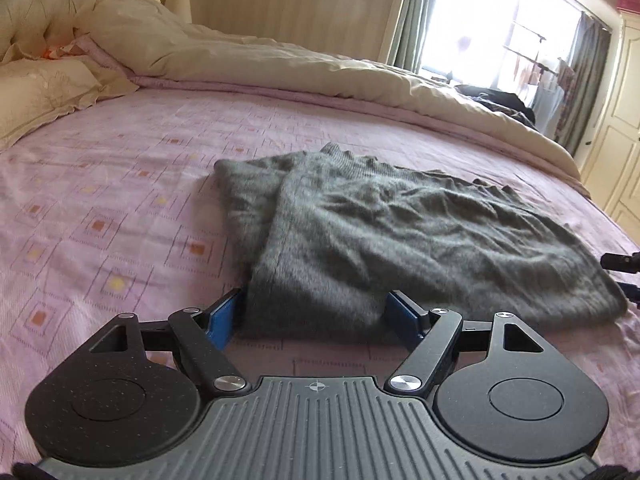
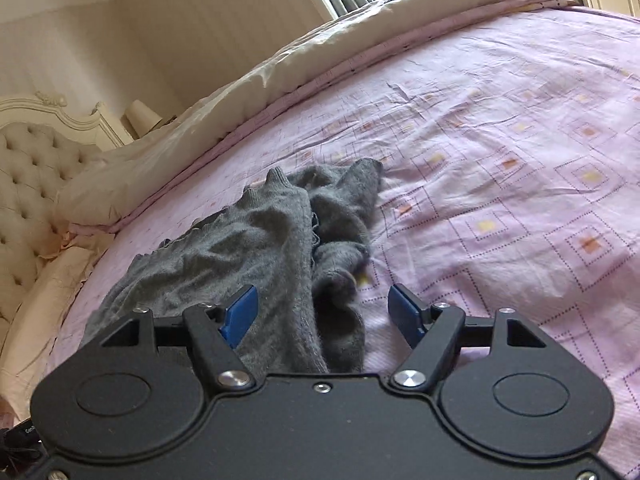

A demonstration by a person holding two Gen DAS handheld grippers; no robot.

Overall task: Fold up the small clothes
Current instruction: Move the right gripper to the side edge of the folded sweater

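A grey knitted sweater [image 1: 400, 232] lay rumpled on the pink patterned bedsheet [image 1: 100, 200]. The left gripper [image 1: 314, 316] had its fingers spread around the sweater's near folded edge. The right gripper [image 2: 322, 312] hovered with fingers spread over a bunched sleeve [image 2: 344, 240].

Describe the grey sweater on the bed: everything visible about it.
The sweater is a fuzzy grey knit with ribbed edging, lying rumpled and partly folded on the pink patterned bedsheet. A sleeve bunches along one side. Its near edge sits between the open fingers of the left gripper and right gripper; neither is closed on it.
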